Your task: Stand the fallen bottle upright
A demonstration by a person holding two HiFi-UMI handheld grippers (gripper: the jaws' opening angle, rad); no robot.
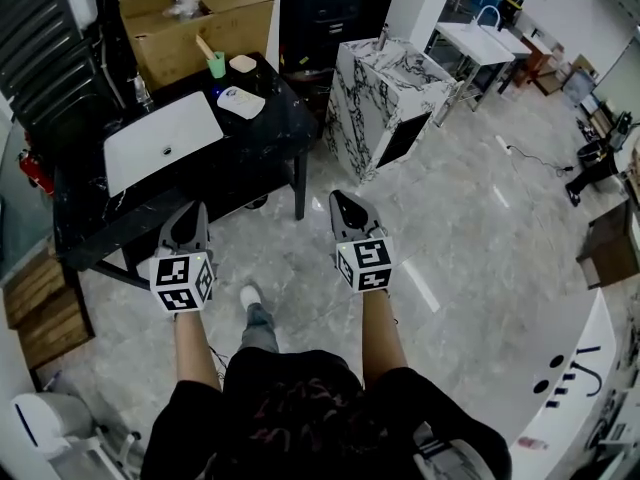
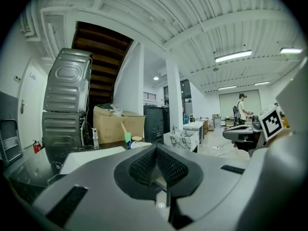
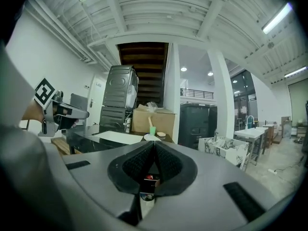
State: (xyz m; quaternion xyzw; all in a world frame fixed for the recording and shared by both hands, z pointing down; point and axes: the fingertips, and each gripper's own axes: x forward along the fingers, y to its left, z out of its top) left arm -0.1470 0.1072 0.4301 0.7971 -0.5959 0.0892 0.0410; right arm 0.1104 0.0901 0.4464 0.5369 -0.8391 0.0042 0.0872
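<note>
A white, rounded object with a blue end (image 1: 240,101) lies flat on the black table (image 1: 255,158); I cannot tell for sure that it is the bottle. A small clear bottle (image 1: 141,92) stands upright at the table's far left. My left gripper (image 1: 190,211) is shut and empty, over the floor just short of the table's near edge. My right gripper (image 1: 338,198) is also shut on nothing, beside the table's right leg. In the left gripper view the pads (image 2: 144,165) meet, pointing at the table. The right gripper view shows its pads (image 3: 166,163) together too.
A white sink basin (image 1: 160,140) is set in the table. A green cup (image 1: 216,64) with a brush and a cardboard box (image 1: 200,23) stand behind it. A marble-patterned cabinet (image 1: 390,98) stands to the right. Wooden pallets (image 1: 40,303) lie at left. A person (image 2: 240,107) stands far off.
</note>
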